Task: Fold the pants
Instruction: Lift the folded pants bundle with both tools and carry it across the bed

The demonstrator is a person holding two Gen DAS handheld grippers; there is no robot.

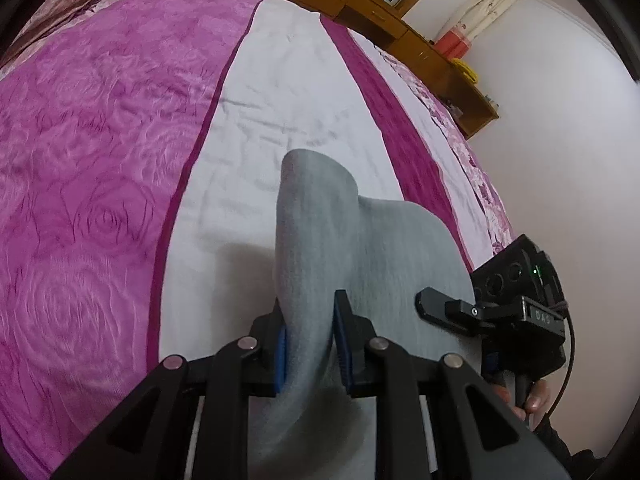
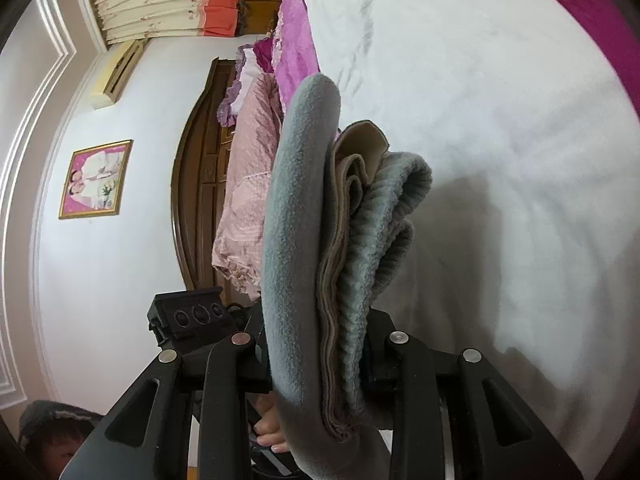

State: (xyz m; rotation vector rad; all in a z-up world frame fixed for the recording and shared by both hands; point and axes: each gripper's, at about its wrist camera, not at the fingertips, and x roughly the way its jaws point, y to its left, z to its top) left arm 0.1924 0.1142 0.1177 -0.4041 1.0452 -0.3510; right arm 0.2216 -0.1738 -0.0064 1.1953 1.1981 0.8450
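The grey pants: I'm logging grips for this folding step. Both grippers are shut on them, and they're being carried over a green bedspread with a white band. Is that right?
Not quite: the bedspread is pink-magenta with a rose pattern, not green, as the left wrist view shows. The rest holds: the left gripper and the right gripper are each shut on the grey pants, above the white band.

The black plastic left gripper (image 1: 309, 340) is showing blue ribbed pads (image 1: 343, 344) and round silver pivot screws. The black plastic right gripper (image 2: 320, 344) is carrying white letters, a green light and a black cable.
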